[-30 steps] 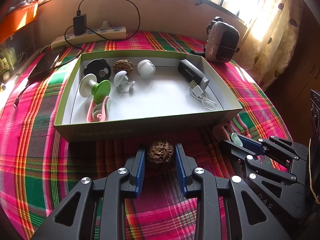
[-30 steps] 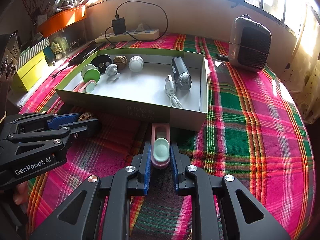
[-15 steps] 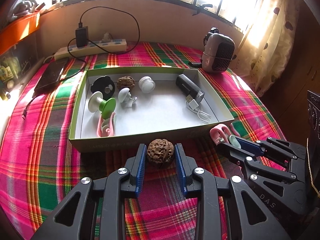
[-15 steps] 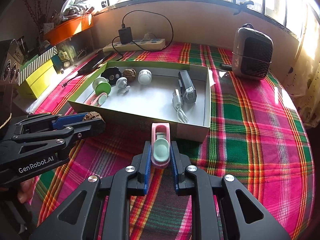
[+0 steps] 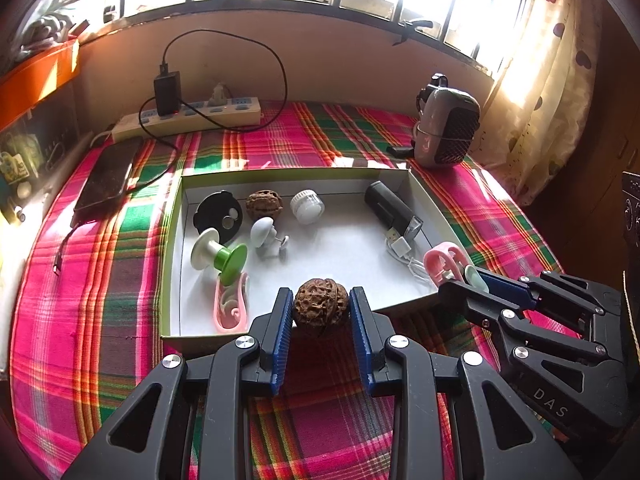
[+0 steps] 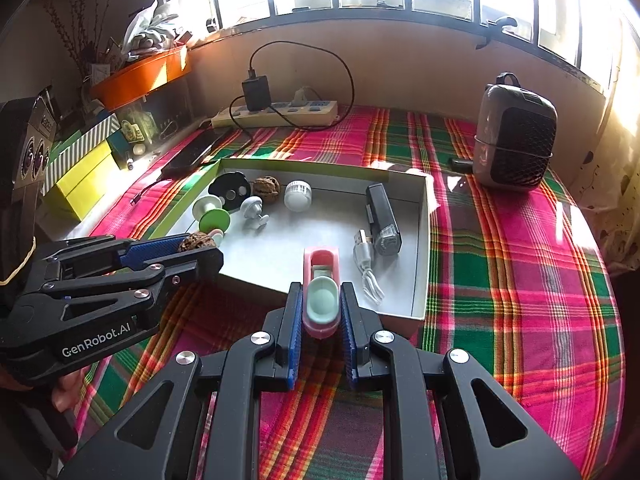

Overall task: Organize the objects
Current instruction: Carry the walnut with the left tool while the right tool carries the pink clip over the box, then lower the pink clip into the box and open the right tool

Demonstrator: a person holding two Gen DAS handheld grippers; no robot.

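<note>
Since 1 s ago I've lifted both grippers off the plaid cloth and carried them fwd: the walnut and the pink clip sat low in front of the box wall then, now both hang over its near edge.

Left gripper [image 5: 321, 312] is pinching the walnut [image 5: 320, 305] between its blue pads, nut held clear of the surface, just above the near wall of the tray box [image 5: 176, 264]. Right gripper [image 6: 320, 320] is clamped on the pink clip [image 6: 321, 292] w/ the mint insert, its far end poking over the box's near wall, close to the white USB cable [image 6: 366, 264].

Step in hand, as I read it: transport to drop-off, both items going into the box w/ the rest. A second walnut [image 5: 264, 205] already sits at the back, and another pink clip [image 5: 231, 304] lies in the near-left corner, so like-with-like looks plausible.

Next move calls for pushing a bit further in so each item is fully past the wall, lowering, then spreading the fingers. The walnut is round, prob rolls, so I'd release it low. Need to keep the right gripper's clip off the cable.

Pose: both grippers roughly level, pointing fwd and slightly down, side by side, left one angled in toward the box's left half, right one toward its right half, near each other but not touching.
</note>
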